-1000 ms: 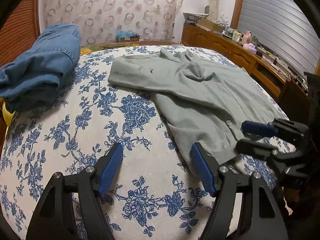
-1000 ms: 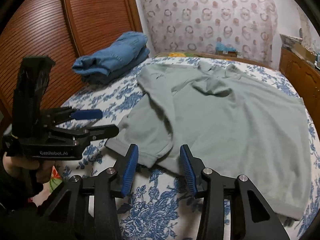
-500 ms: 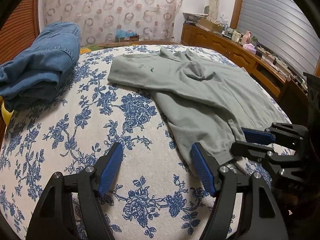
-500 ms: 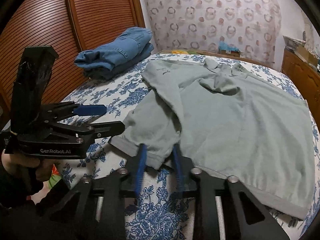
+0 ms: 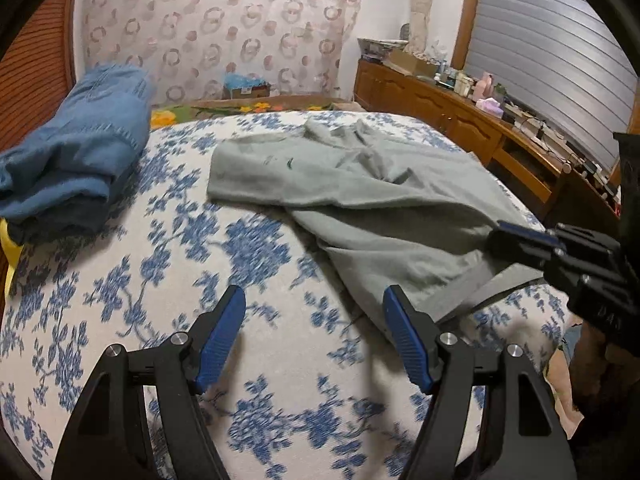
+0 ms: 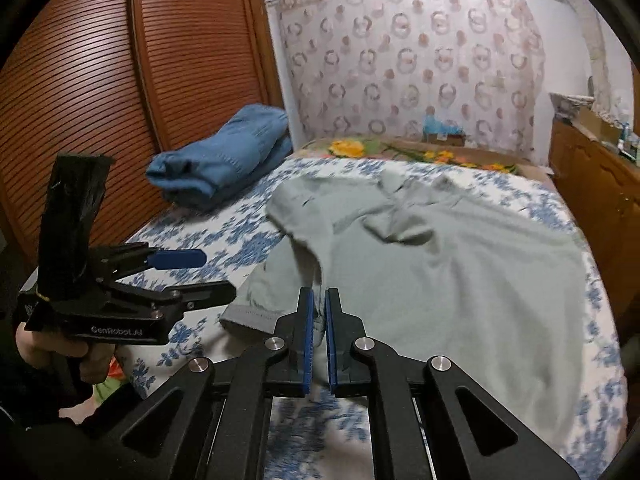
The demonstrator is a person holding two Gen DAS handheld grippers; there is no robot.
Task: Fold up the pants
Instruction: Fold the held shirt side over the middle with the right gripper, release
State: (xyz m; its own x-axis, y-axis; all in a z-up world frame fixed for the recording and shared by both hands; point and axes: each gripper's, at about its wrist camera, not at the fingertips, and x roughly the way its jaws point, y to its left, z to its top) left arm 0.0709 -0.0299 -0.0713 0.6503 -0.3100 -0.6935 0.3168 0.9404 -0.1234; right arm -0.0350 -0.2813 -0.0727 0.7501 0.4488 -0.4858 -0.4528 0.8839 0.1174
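A home bedroom: a bed (image 5: 120, 264) with a blue-flowered cover, a slatted wooden wardrobe (image 6: 100, 80) beside it, a patterned curtain (image 6: 408, 64) behind it, and a cluttered wooden sideboard (image 5: 472, 120) along its other side.

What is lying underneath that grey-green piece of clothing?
The grey-green garment lies on the blue-flowered bedspread, which shows all around it. Whatever is beneath its middle is covered. The right gripper pinches its near edge.

Black hand-held gripper (image 6: 318, 332), blue ribbed pads (image 6: 307, 344), silver screws.
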